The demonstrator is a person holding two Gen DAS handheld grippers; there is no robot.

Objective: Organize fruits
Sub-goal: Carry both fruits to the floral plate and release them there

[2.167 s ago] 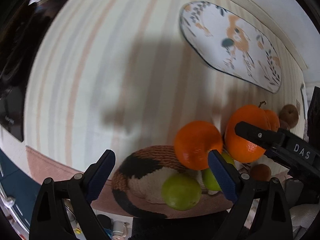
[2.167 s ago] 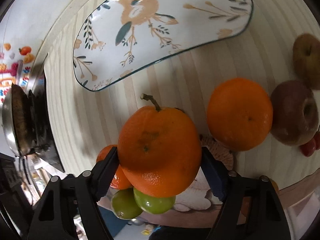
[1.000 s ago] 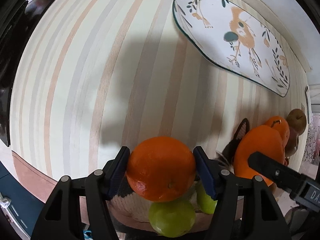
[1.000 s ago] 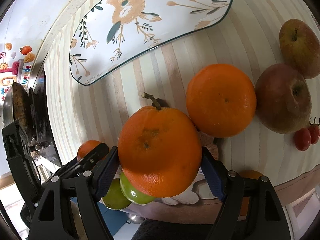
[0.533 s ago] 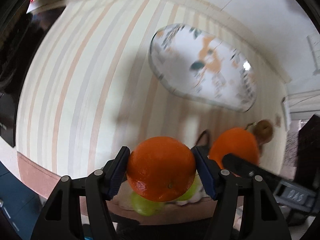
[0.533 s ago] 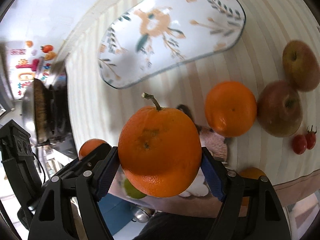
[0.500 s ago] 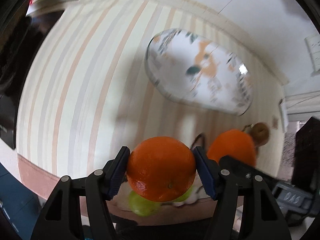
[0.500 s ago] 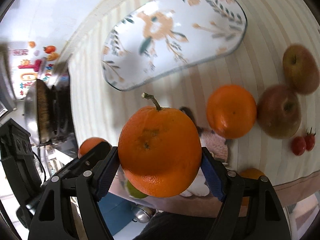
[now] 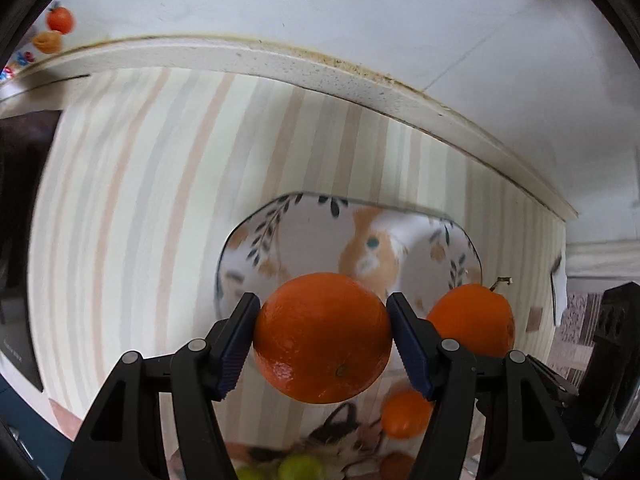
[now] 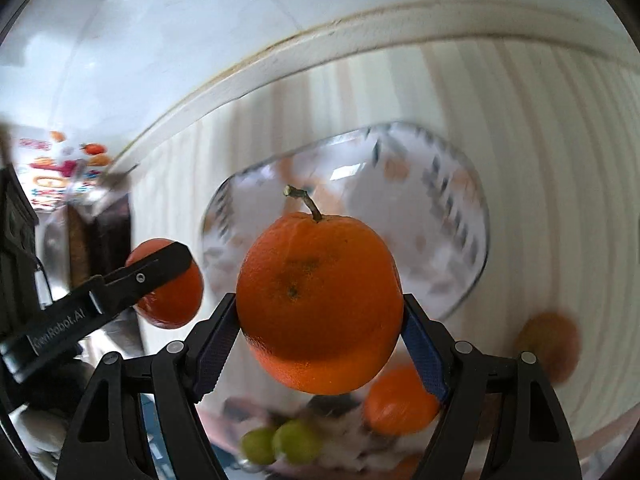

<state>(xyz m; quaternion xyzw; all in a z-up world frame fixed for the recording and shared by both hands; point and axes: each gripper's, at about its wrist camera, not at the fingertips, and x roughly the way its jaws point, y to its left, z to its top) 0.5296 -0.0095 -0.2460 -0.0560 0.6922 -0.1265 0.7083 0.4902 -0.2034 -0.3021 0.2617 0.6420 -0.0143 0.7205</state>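
My left gripper (image 9: 322, 336) is shut on a smooth orange (image 9: 323, 338) and holds it in the air in front of the flowered oval plate (image 9: 280, 248). My right gripper (image 10: 320, 332) is shut on a stemmed orange (image 10: 320, 300), also raised before the plate (image 10: 440, 208). The stemmed orange shows at the right of the left wrist view (image 9: 472, 320). The left gripper's orange shows at the left of the right wrist view (image 10: 172, 300). A third orange (image 10: 400, 402) lies on the striped cloth below.
A knitted cat mat (image 9: 340, 440) with green fruits (image 10: 296, 442) lies near the table's front edge. A brownish apple (image 10: 552, 344) sits at the right. A pale ledge and white wall (image 9: 360, 20) run behind the plate. A dark stove (image 10: 24, 240) stands at the left.
Both grippers have risen and tilted up towards the plate and wall with their oranges held. The plate now sits right behind both oranges; the mat and loose fruits have dropped low in view.
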